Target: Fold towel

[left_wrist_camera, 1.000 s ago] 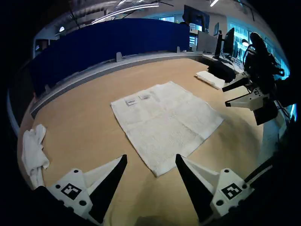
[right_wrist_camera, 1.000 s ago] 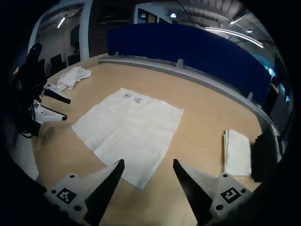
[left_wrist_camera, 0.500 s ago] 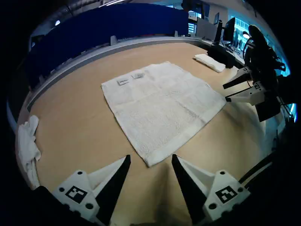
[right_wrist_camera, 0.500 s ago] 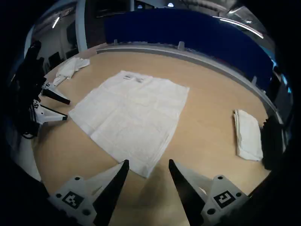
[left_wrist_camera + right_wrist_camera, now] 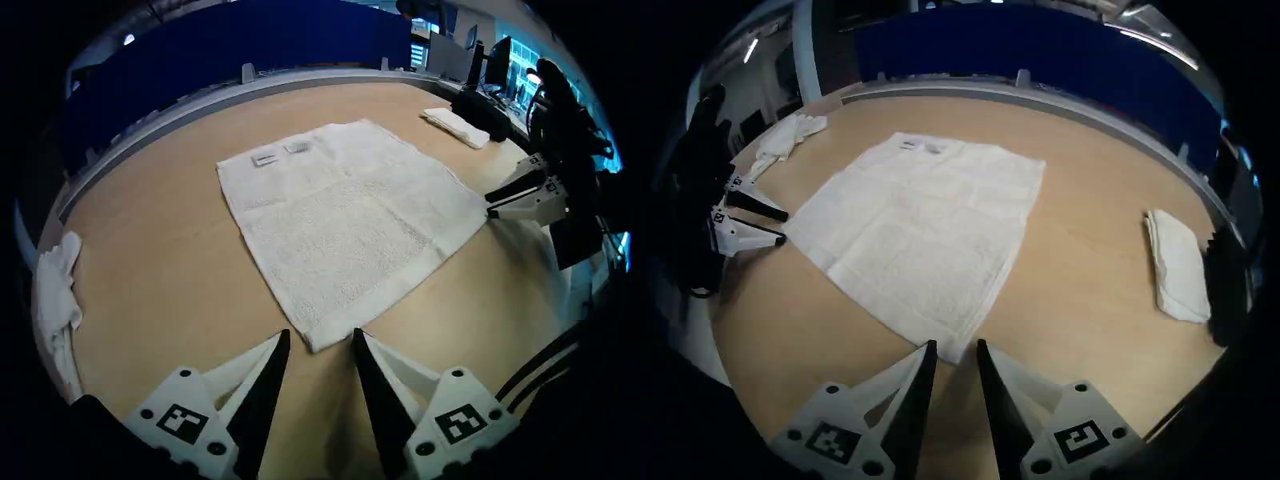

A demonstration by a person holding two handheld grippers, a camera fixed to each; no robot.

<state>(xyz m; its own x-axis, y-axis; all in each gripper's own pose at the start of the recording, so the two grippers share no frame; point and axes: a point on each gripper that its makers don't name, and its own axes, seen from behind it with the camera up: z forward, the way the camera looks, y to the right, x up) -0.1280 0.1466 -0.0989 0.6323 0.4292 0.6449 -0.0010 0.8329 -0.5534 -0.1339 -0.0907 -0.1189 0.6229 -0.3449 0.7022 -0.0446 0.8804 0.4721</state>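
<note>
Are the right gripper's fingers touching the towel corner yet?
Cannot tell. In the right gripper view the towel corner sits between the right gripper's fingers, but no contact or gap shows plainly.

"Where does the towel lie?"
"Spread flat on the wooden surface, its near corner between the right gripper's fingers, which stand a narrow gap apart."
"And the left gripper?"
"At the towel's corner to the left, likewise parted."

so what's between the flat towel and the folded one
Nothing: in the right gripper view, bare table separates the flat towel from the folded towel.
</note>
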